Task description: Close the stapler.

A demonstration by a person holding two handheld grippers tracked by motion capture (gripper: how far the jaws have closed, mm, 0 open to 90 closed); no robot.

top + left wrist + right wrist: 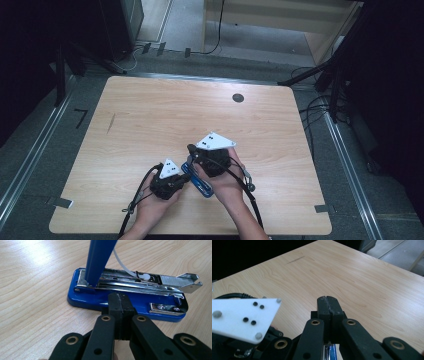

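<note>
A blue stapler (127, 301) lies opened out near the front edge of the wooden worktop (150, 115), its hinged top arm (98, 261) swung up and away from the base so that the metal staple channel (130, 281) is bared, seemingly for loading or clearing; the left gripper (120, 301), jaws pressed together with nothing between them, rests its tip against the long side of the base, apparently to pin it; the right gripper (329, 305), jaws likewise closed flat, is held above the stapler, a sliver of blue and bright metal showing under its body, though whether it props the raised arm cannot be told; from the high view both hands (227, 187) sit close together around the stapler, wrists angled inward, cables trailing back towards the person.
</note>
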